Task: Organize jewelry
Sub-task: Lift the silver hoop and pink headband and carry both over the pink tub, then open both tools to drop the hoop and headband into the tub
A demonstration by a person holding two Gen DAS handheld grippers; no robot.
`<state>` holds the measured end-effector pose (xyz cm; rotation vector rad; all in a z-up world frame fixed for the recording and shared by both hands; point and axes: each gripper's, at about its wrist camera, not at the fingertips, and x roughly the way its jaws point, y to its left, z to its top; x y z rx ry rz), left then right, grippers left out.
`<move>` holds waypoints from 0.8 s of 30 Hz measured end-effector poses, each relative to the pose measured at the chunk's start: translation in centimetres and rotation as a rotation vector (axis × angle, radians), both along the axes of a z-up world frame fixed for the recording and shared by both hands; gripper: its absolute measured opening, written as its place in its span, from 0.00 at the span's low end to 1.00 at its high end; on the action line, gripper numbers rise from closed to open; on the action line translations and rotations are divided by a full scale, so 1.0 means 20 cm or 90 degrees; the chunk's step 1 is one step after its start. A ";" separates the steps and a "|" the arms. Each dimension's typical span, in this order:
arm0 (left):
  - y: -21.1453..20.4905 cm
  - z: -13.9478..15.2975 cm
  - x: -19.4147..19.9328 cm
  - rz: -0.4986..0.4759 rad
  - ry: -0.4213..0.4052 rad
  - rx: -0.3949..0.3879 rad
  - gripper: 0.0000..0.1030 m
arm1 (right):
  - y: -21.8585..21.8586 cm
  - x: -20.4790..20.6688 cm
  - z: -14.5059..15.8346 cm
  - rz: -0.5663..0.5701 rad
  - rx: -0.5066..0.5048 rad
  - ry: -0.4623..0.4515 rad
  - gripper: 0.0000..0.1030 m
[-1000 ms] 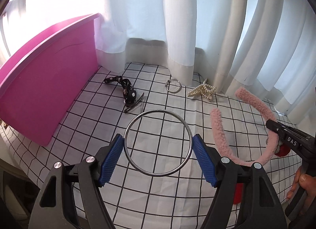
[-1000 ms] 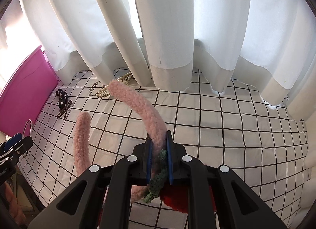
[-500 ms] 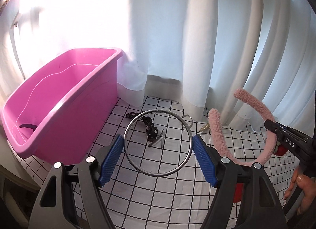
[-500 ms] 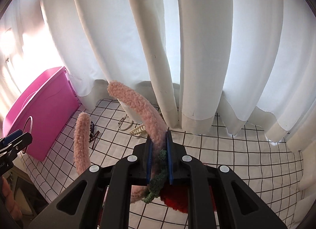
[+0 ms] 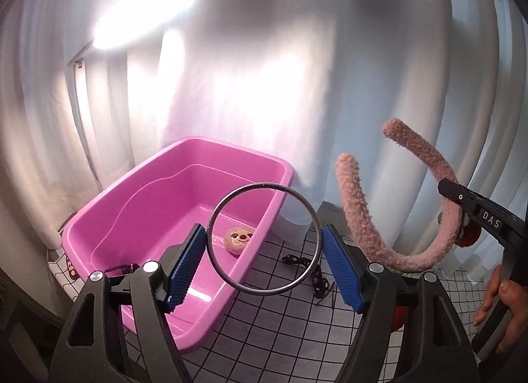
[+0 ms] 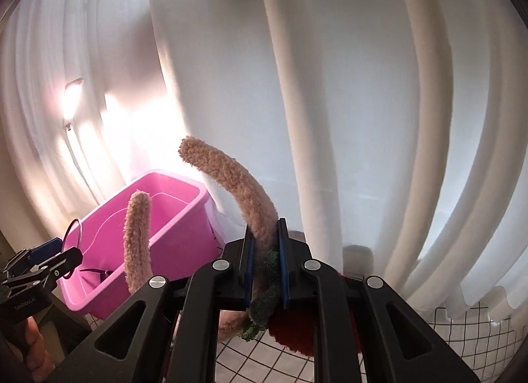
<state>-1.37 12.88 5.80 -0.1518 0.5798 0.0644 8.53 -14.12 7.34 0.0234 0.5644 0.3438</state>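
My left gripper is shut on a large metal ring, its blue pads pressing on the ring's two sides. It hangs in the air over the near right corner of the pink tub. The right gripper is shut on a fuzzy pink headband beside its green and red trim. The headband's two ends stick upward. In the left wrist view, the headband and right gripper are at the right, level with the ring. The right wrist view shows the tub at the lower left.
A small round plush face and a dark item lie in the tub. A black chain piece lies on the checked cloth right of the tub. White curtains hang close behind. A hand holds the right gripper.
Both grippers rose and swung left toward the pink tub, carrying the ring and the headband up off the cloth. The tub's inside has come into view.
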 end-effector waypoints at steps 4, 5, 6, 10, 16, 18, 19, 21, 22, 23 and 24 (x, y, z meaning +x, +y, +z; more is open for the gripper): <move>0.21 0.06 0.03 0.035 -0.016 0.009 0.68 | 0.25 0.10 0.11 0.043 0.012 -0.027 0.12; 0.26 0.07 0.04 0.041 -0.018 0.009 0.68 | 0.31 0.13 0.13 0.051 0.012 -0.031 0.12; 0.31 0.08 0.05 0.048 -0.019 0.009 0.68 | 0.37 0.15 0.14 0.060 0.012 -0.033 0.12; 0.46 0.06 0.07 0.068 -0.018 0.017 0.68 | 0.62 0.26 0.14 0.091 0.012 -0.022 0.12; 0.65 -0.08 0.14 0.092 0.019 0.005 0.68 | 0.95 0.40 0.04 0.127 -0.021 0.016 0.12; 0.70 -0.14 0.16 0.098 0.037 -0.004 0.68 | 1.04 0.44 -0.02 0.134 -0.037 0.034 0.12; 0.71 -0.18 0.18 0.100 0.047 -0.008 0.68 | 1.08 0.46 -0.05 0.137 -0.045 0.045 0.12; 0.73 -0.24 0.21 0.102 0.068 -0.013 0.68 | 1.16 0.51 -0.12 0.139 -0.065 0.069 0.12; 0.74 -0.26 0.22 0.103 0.078 -0.015 0.68 | 1.19 0.53 -0.15 0.139 -0.074 0.081 0.12; 0.75 -0.29 0.24 0.104 0.087 -0.019 0.68 | 1.22 0.54 -0.19 0.139 -0.082 0.092 0.12; 0.76 -0.31 0.26 0.107 0.097 -0.022 0.68 | 1.24 0.56 -0.22 0.138 -0.092 0.101 0.12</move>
